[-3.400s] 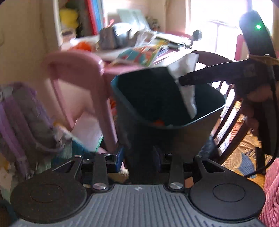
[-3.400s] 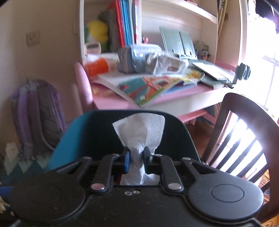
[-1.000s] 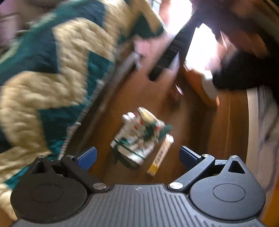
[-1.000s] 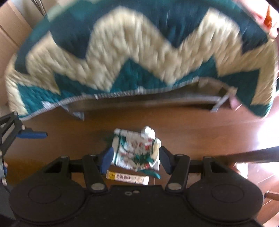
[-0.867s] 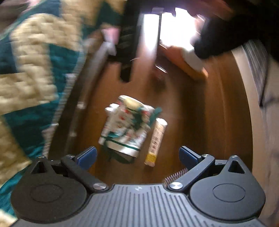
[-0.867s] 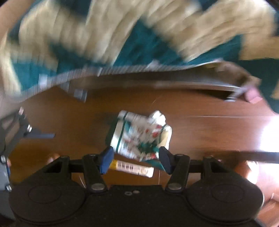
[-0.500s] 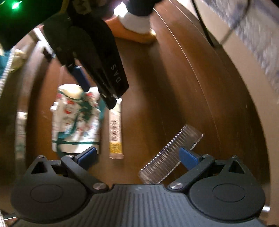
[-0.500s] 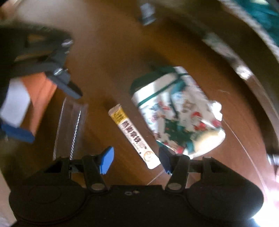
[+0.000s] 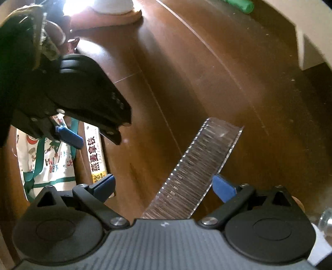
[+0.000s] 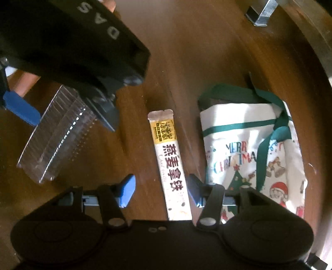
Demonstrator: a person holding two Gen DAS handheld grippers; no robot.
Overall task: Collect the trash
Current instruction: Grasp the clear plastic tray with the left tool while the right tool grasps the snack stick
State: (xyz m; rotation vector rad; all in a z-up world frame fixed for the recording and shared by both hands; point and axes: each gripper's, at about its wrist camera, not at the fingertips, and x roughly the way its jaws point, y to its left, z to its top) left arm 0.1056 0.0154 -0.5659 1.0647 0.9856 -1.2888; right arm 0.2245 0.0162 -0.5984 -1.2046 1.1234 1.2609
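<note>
Three pieces of trash lie on the brown wooden floor. A clear ribbed plastic tray lies between the open jaws of my left gripper; it also shows in the right wrist view. A white and yellow stick sachet lies between the open jaws of my right gripper; it also shows in the left wrist view. A white Christmas bag with green ribbon lies just right of the sachet, and shows in the left wrist view too.
A metal bed-frame foot and rail stand at the far right of the right wrist view. A foot in a slipper and a pale baseboard border the floor in the left wrist view.
Both grippers have come down closer to the floor. My left gripper now straddles the clear tray and my right gripper now straddles the sachet. Both stay open.
</note>
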